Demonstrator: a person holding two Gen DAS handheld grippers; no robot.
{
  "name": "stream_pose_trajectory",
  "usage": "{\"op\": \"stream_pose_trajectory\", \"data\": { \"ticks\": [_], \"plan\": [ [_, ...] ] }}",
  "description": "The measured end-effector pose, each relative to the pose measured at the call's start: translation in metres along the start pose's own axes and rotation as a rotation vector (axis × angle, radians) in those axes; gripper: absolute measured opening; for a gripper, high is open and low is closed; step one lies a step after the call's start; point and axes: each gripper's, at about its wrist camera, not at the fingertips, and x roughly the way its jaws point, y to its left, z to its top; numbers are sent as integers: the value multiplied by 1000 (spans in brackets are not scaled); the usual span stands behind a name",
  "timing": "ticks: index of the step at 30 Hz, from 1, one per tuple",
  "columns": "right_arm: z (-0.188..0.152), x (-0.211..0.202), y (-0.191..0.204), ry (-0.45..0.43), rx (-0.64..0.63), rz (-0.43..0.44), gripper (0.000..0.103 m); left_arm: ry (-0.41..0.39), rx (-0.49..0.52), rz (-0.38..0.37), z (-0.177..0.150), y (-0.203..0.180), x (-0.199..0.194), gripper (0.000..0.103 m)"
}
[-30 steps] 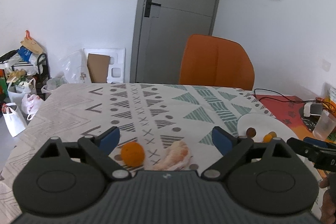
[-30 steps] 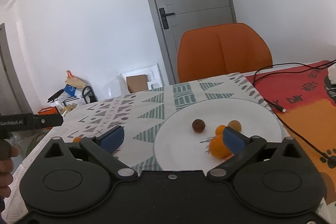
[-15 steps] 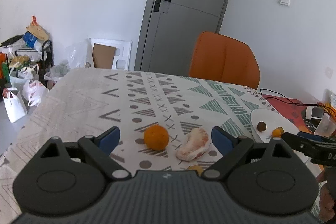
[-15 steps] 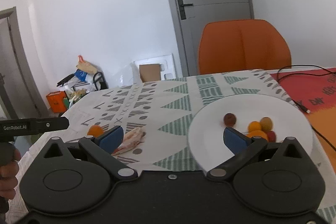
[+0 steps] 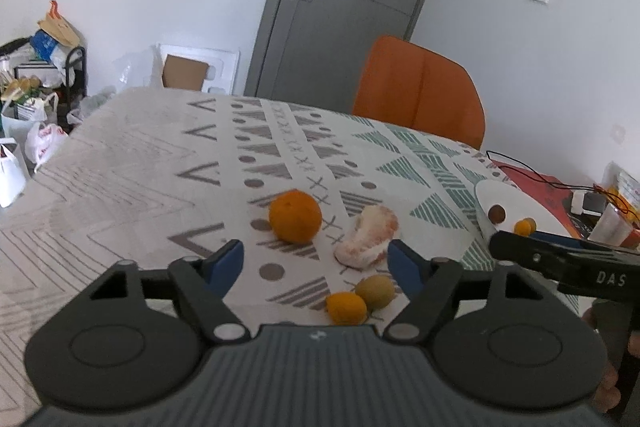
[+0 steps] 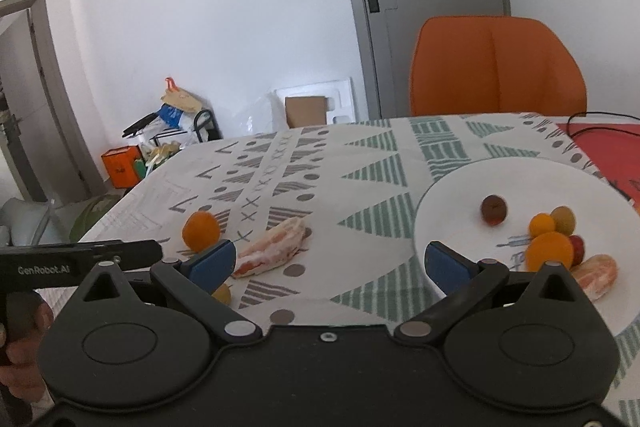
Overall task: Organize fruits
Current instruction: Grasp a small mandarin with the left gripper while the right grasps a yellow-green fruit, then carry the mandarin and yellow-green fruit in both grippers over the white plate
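**Fruit Sorting: Handling Notes for the Loose Pieces**

**Gripper state.** The left gripper point(image 5: 315, 261) is spread wide and holds nothing. The right gripper point(image 6: 328, 263) is likewise spread wide and empty. Both hover above the patterned tablecloth point(image 5: 160, 163).

**Location of items.** Four pieces lie loose on the cloth ahead of the left gripper: a whole orange point(image 5: 295, 215), a peeled citrus segment point(image 5: 366, 238) just beside it, and nearer the fingers a small orange fruit point(image 5: 346, 308) touching a small yellow-green fruit point(image 5: 375, 291). The white plate point(image 6: 452, 199) sits well apart to the right and already carries a dark brown round fruit point(image 6: 494, 209), several small orange and yellow fruits, a larger orange point(image 6: 549, 251) and another peeled segment point(image 6: 596, 275).

**Handling judgement.**
- Whole orange: probably firm, moderately heavy, and free to roll. Close the pads across its widest girth, level with its centre.
- Peeled segment: likely soft, light, moist and easily crushed or torn. Grip across the thick middle, using minimal closing force; avoid the tapered ends.
- Small round fruits: light and prone to squirting out sideways. Because the two touch, approach so that one pad enters from the outer side of the chosen fruit, not between them.

**Risk.** A released round fruit may roll on the plate and knock against the pieces already gathered there.
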Motion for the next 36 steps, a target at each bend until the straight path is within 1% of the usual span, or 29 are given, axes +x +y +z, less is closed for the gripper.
{"op": "stream_pose_trajectory", "data": {
  "ticks": [3,5,7,10,11,12,15,17,19,23,28,30,31,32,33,34,35,36],
  "plan": [
    [-3,5,0,16,7,5,101,22,-7,-19,-5,0,7,67],
    [-4,7,1,26,10,8,95,40,-10,-30,-9,-2,12,64],
    [-5,10,2,37,11,14,94,59,-6,-45,-13,-3,19,62],
    [-5,13,6,46,2,26,88,91,9,-65,-19,-5,27,41],
    [-5,14,7,47,-1,29,87,85,24,-54,-20,-6,28,27],
    [-4,16,9,50,-5,34,86,89,28,-48,-20,-6,28,23],
    [-3,22,16,69,-21,49,80,87,-13,-64,-16,2,26,23],
    [-3,27,20,82,-29,65,78,69,-10,-50,-14,6,22,23],
    [-4,33,27,95,-40,77,77,65,-29,-47,-11,12,21,23],
    [-5,42,41,124,-67,107,72,49,-50,-26,-7,23,17,23],
    [-7,51,55,150,-94,137,69,34,-86,2,-3,39,11,23],
    [-7,56,61,163,-105,143,65,29,-99,12,-2,44,9,23],
    [-8,58,63,169,-111,145,58,27,-102,15,-2,46,8,23],
    [-9,62,65,177,-117,147,45,25,-105,17,-1,48,7,23],
    [-10,65,67,188,-122,150,37,23,-108,19,0,49,6,23],
    [-10,64,69,179,-129,151,28,23,-110,20,0,50,5,23],
    [-9,63,69,182,-134,152,25,22,-110,21,1,50,4,23],
    [-9,61,69,179,-131,157,25,19,-107,23,2,49,3,23]
  ]
}}
